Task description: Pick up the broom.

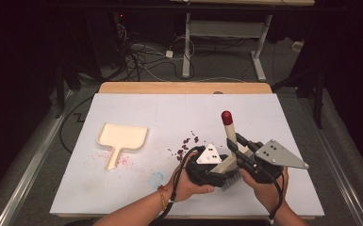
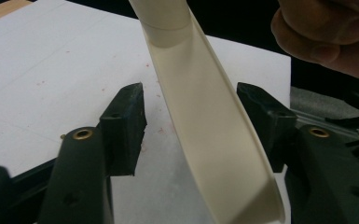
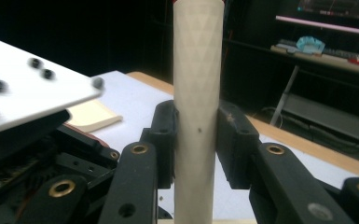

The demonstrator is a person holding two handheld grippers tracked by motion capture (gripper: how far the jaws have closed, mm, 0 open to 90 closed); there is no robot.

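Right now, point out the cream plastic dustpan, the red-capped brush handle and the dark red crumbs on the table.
Cream plastic dustpan [image 1: 122,135]: high view, middle of its flat pan.
Red-capped cream brush handle [image 3: 198,70]: right gripper view, shaft above the jaws.
Dark red crumbs [image 1: 185,143]: high view, middle of the scatter.

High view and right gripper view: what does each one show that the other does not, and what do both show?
High view alone: the red debris scattered on the table, the brush's dark bristles and red cap, and both hands. Right gripper view alone: the right gripper pressing its pads on the brush handle, seen close, and a desk behind. Both: the handle, the cream dustpan and the left gripper's grey plate.
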